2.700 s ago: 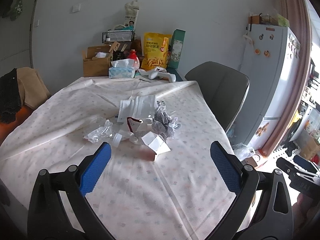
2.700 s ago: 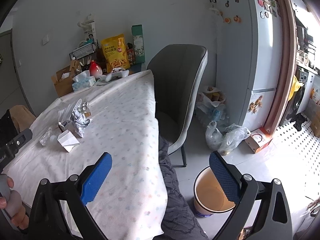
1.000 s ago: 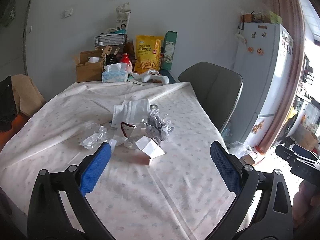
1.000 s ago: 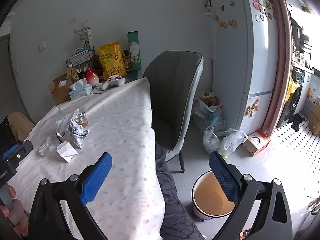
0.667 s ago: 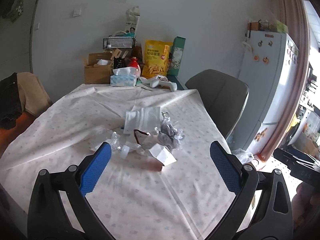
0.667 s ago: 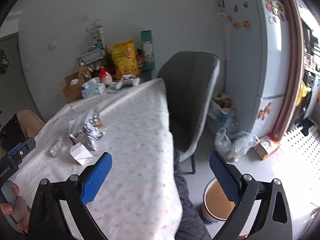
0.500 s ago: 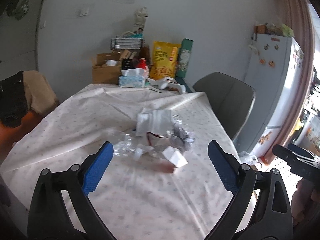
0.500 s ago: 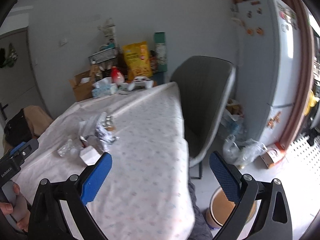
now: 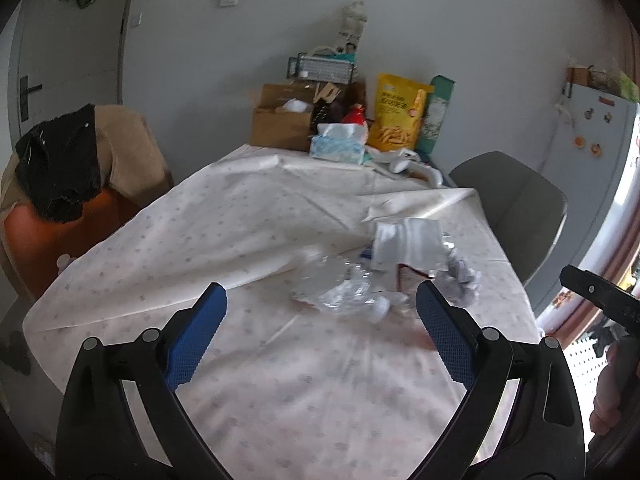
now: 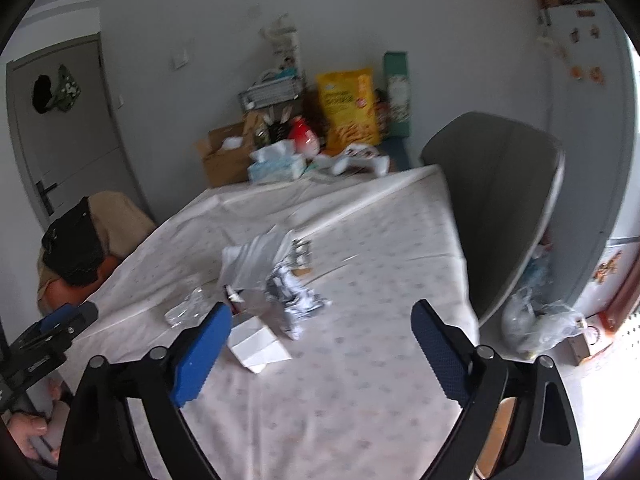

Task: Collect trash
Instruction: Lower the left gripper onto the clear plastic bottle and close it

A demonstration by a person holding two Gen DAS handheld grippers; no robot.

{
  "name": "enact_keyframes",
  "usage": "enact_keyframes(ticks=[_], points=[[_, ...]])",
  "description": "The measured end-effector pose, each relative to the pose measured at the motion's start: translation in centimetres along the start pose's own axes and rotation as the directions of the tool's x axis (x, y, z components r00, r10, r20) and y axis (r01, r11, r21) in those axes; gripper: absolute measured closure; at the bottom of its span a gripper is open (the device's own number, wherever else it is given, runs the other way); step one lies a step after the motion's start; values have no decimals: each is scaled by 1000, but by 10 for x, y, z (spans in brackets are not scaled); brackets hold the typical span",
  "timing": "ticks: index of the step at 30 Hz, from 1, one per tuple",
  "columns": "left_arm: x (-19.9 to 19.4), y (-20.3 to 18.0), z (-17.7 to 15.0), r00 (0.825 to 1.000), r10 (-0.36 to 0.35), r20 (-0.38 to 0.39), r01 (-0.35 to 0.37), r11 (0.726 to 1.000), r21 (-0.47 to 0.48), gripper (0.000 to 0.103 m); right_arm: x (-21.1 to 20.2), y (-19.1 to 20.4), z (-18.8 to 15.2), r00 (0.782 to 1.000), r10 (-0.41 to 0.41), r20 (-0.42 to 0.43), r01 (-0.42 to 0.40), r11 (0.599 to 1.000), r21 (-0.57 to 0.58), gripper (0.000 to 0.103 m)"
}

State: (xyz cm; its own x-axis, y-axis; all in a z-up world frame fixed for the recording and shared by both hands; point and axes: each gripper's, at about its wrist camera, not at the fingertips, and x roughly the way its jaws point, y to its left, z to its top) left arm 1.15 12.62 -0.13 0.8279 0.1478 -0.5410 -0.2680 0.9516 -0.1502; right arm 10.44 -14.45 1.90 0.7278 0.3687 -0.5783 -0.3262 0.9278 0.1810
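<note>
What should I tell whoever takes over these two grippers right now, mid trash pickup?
Left gripper: open, empty, above the near table edge.
Right gripper: open, empty, aimed at the pile.
Trash sits mid-table on the tablecloth: clear plastic wrap, small white box, crumpled grey wrapper, flat silver pouch.
Done: nothing picked up yet.
Left: grab every piece. An orange bin shows on the floor behind the right gripper, mostly hidden.

Bare tablecloth (image 9: 304,392) lies directly ahead of the wide-open left gripper (image 9: 320,336); trash pile (image 9: 384,276) blocks beyond-right. White box (image 10: 260,344) touches right gripper's (image 10: 320,354) left finger; grey chair (image 10: 500,208) stands beyond-right.
</note>
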Motion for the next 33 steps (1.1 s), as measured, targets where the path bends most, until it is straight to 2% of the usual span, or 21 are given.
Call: enact_keyframes(ticks=[8,12,14,20,24,26,27,33], points=[[36,19,-2,997,2,-72,-3,1000,-8,16,50,28,-17,988,87,-131,-95,994,-57,32],[55,20,-5,994,-11,-107,10,1000,-7,17,79,39,-24,975,103,-198,-121,989,-81,33],[64,20,-6,992,-26,-126,25,1000,-10,17,91,42,-27,969,106,-224,-129,988,-89,37],[92,8,-4,983,-48,-177,49,999,2,17,118,43,-36,955,109,-276,-137,987,-84,37],[104,3,-1,981,-59,-186,60,998,4,17,130,44,-41,949,99,-299,-135,986,-103,40],[109,2,-1,979,-64,-192,65,998,-4,17,130,45,-42,951,88,-297,-129,984,-122,47],[111,2,-1,979,-68,-194,68,998,-7,17,130,45,-42,949,91,-303,-132,984,-120,54],[120,-5,0,975,-93,-201,94,996,-3,16,115,39,-41,954,106,-280,-137,986,-93,56]])
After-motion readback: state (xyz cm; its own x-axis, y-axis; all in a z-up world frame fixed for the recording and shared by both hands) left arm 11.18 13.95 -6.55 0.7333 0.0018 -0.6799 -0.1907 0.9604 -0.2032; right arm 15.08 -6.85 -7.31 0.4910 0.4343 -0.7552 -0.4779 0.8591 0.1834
